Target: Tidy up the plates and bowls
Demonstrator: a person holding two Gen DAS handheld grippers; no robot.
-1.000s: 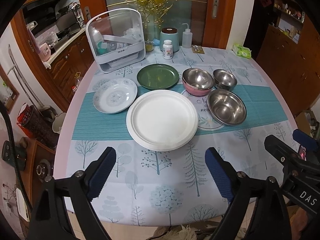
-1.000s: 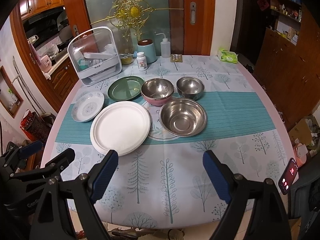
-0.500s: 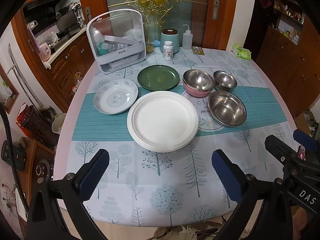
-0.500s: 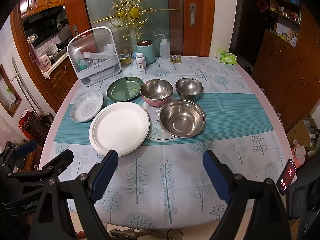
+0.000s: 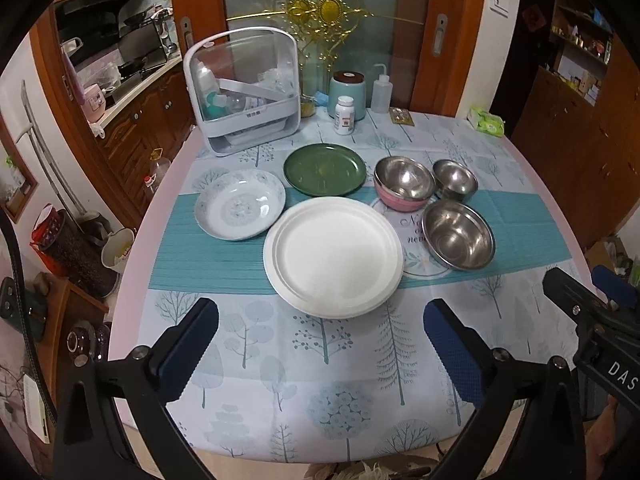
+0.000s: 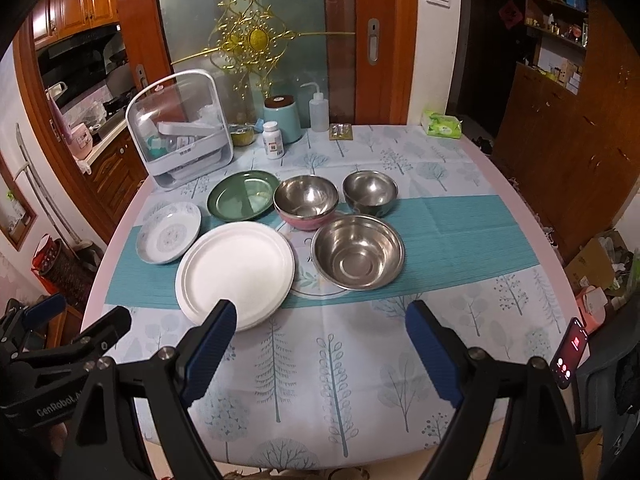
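A large white plate [image 5: 334, 256] [image 6: 236, 274] lies mid-table. Behind it are a patterned white dish [image 5: 240, 204] [image 6: 168, 232] at the left and a green plate [image 5: 325, 169] [image 6: 243, 195]. To the right stand a pink-sided steel bowl [image 5: 404, 183] [image 6: 306, 201], a small steel bowl [image 5: 455, 179] [image 6: 370, 192] and a large steel bowl [image 5: 458, 235] [image 6: 357, 252]. My left gripper [image 5: 320, 344] is open and empty above the table's near edge. My right gripper [image 6: 320, 344] is open and empty too, nearer the bowls.
A white lidded storage box [image 5: 244, 92] stands at the back left. A teal canister [image 5: 347, 94], pill bottle [image 5: 344, 121] and squeeze bottle [image 5: 382, 94] line the back edge. A wipes pack [image 5: 486, 122] lies back right. A phone [image 6: 570, 354] shows at the right.
My left gripper's jaws have opened wider. Both views have shifted only slightly; the dishes have not moved.
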